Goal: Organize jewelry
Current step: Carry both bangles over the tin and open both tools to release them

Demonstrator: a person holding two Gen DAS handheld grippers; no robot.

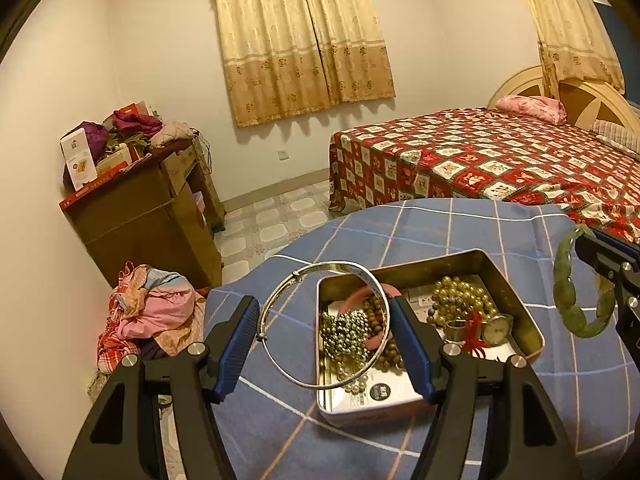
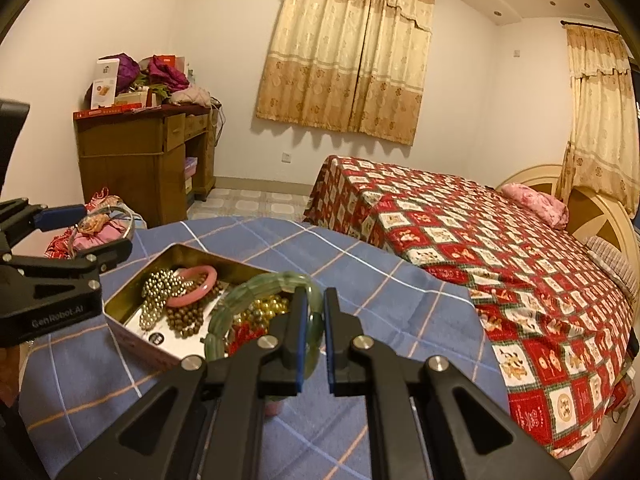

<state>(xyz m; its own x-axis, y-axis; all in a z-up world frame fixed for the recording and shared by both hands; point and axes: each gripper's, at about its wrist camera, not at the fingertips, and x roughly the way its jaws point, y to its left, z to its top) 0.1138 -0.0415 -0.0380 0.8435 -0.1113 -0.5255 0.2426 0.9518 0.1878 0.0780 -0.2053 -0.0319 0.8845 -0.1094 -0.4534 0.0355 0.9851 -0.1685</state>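
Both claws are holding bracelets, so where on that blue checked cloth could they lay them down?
Bare cloth lies right of the tin, toward the bed, and in front of the tin near the cameras. The tin itself is crowded with beads and a pink bangle.

Light: we see warm, yellowish indoor light from recessed ceiling lamps (image 2: 497, 13), fairly bright.
Shadows: soft ones under the curtains (image 2: 344, 52).
Edges: strong fisheye bending, dark vignette corners.
Focus: mostly sharp; far details slightly soft.
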